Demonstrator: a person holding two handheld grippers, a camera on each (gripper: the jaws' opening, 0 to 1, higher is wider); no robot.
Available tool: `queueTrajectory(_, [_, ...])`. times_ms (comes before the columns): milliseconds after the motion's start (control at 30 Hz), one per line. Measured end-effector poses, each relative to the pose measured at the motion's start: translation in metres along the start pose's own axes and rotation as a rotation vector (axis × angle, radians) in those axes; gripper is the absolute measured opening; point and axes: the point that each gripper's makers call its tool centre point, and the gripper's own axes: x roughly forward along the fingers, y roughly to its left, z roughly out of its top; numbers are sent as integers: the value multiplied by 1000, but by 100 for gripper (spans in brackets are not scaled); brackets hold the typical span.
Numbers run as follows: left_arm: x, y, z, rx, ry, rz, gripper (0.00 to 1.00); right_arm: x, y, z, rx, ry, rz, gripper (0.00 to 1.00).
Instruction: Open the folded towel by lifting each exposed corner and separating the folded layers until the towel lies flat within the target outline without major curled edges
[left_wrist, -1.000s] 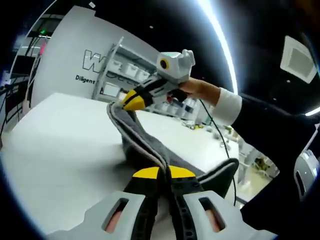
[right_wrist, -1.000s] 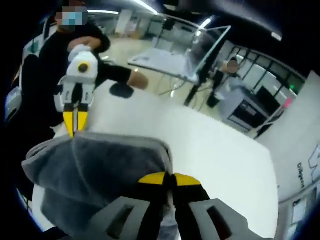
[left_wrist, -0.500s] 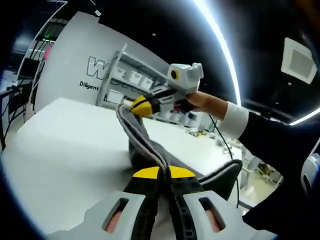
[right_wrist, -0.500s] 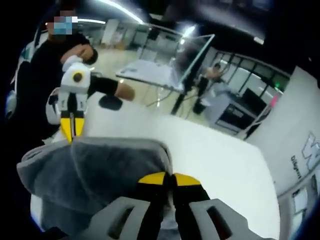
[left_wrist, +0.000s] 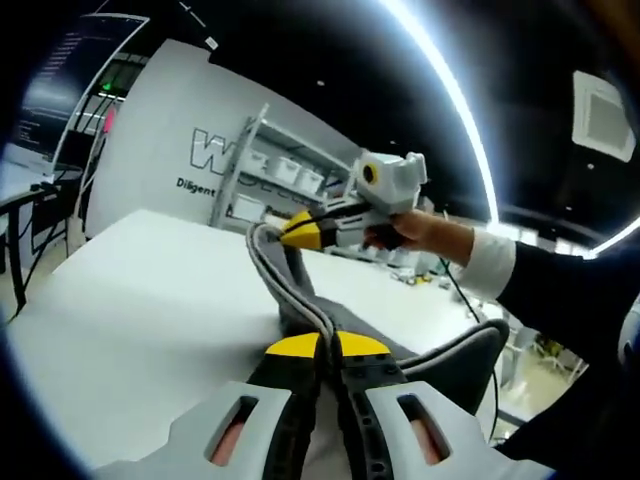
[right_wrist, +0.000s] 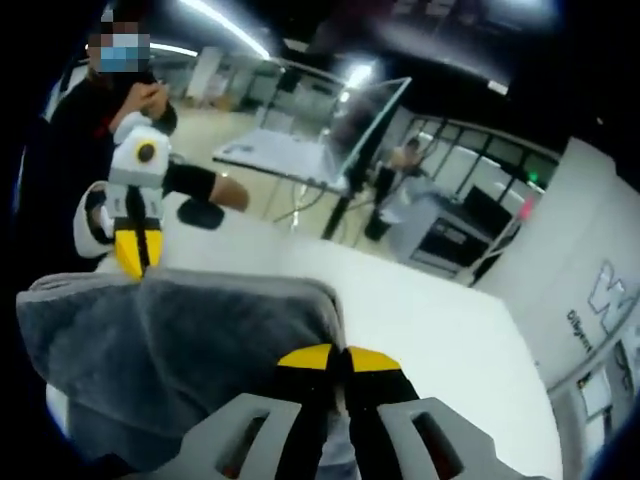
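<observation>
Count: one grey towel (left_wrist: 300, 300), two tools, one white worktop (left_wrist: 130, 290).

Left tool (left_wrist: 328, 346): seen in the left gripper view with its yellow-tipped jaws closed together on an edge of the towel, grasping it. In the right gripper view the same tool (right_wrist: 133, 262) enters from the left, held by a person in dark clothing, its yellow tips pinched on the towel's (right_wrist: 180, 340) far upper corner.

Right tool (right_wrist: 337, 358): seen in the right gripper view with its jaws closed on the near edge of the towel, grasping it. In the left gripper view this tool (left_wrist: 300, 228) appears beyond the towel, held in a hand (left_wrist: 420, 230) with a white cuff and dark sleeve, its tips clamped on the top of the raised fabric.

Towel: it is held up off the worktop between the two tools. In the left gripper view it runs as a narrow, upright band of stacked layers from the left tool to the right tool, with a lower part draping down onto the worktop beside the left tool. In the right gripper view it spreads as a broad grey sheet from the right tool across to the left tool, its top edge roughly level.

Surface: the worktop (right_wrist: 430, 330) is plain white and lies under and around the towel.

Room: beyond the worktop stand a white wall with dark lettering (left_wrist: 215, 165), shelving with bins (left_wrist: 290, 175), ceiling strip lights (left_wrist: 450, 100), and a glass-walled area with another table (right_wrist: 290, 160).
</observation>
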Motion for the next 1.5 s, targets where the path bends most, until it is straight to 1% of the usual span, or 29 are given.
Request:
queueTrajectory(233, [0,9,1,16,-5,35,4,7,-3,-2,31,-5,-24,0])
queueTrajectory(333, [-2,15,6,12,-19,46,4,8,-5,-1,44,-10,-40,0])
queueTrajectory(567, [-4,28,9,10,-29,78,3,14,-10,-1,70,-15,-68,0])
queueTrajectory(767, [-7,38,12,6,-35,104,3,20,-9,-1,82,-22,-73,0])
queueTrajectory(933, [-10,45,15,5,-44,120,3,24,-12,0,91,-30,-80,0])
queueTrajectory(1033, [-12,52,13,10,-38,141,3,29,-14,1,89,-30,-85,0])
queueTrajectory(1133, [-14,56,11,11,-27,152,3,36,-12,1,92,-32,-80,0])
queueTrajectory(1300, [-17,62,11,5,-28,165,3,46,-10,-1,92,-29,-70,0])
queueTrajectory(1500, [-17,67,10,17,-22,180,3,50,-13,-4,104,-25,-79,0])
